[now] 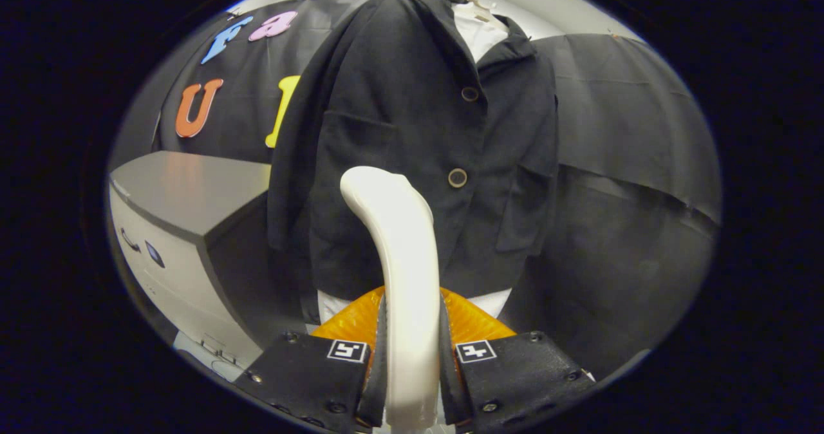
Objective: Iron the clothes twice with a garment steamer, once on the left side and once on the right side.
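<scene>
tool (412, 350) clamped on steamer handle (402, 260) — dark jacket (412, 131) beyond; grey cabinet (187, 196) beside

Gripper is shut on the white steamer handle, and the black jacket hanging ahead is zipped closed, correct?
One thing is off: the gripper view shows the black buttoned jacket fastened with round buttons, not a zip. The gripper is shut on the white curved plastic steamer handle, as you said.

a staged recording booth is shown: black cloth (618, 118) is draped as walls, a dark jacket (412, 138) is hung, a white appliance (174, 228) is placed beside it.
</scene>
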The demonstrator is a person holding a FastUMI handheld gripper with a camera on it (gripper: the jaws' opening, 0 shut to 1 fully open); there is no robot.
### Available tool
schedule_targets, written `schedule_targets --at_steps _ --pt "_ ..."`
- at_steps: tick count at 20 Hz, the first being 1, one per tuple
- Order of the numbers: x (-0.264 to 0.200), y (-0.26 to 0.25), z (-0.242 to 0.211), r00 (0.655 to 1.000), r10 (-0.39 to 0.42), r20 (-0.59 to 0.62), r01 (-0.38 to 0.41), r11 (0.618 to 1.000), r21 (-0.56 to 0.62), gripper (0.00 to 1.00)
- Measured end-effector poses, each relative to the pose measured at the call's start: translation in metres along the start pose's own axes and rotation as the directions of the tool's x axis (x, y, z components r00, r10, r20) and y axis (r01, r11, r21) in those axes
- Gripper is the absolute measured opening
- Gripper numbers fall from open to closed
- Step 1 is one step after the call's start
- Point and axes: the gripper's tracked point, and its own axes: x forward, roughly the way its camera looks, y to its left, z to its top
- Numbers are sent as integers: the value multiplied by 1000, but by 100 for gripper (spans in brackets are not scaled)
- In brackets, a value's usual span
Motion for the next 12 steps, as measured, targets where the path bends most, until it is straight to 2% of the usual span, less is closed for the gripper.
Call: schedule_targets --at_steps 8,12 --pt "1 7 -53 996 -8 -91 5 1000 -31 37" --pt "0 9 -73 990 -37 -139 32 999 -38 37"
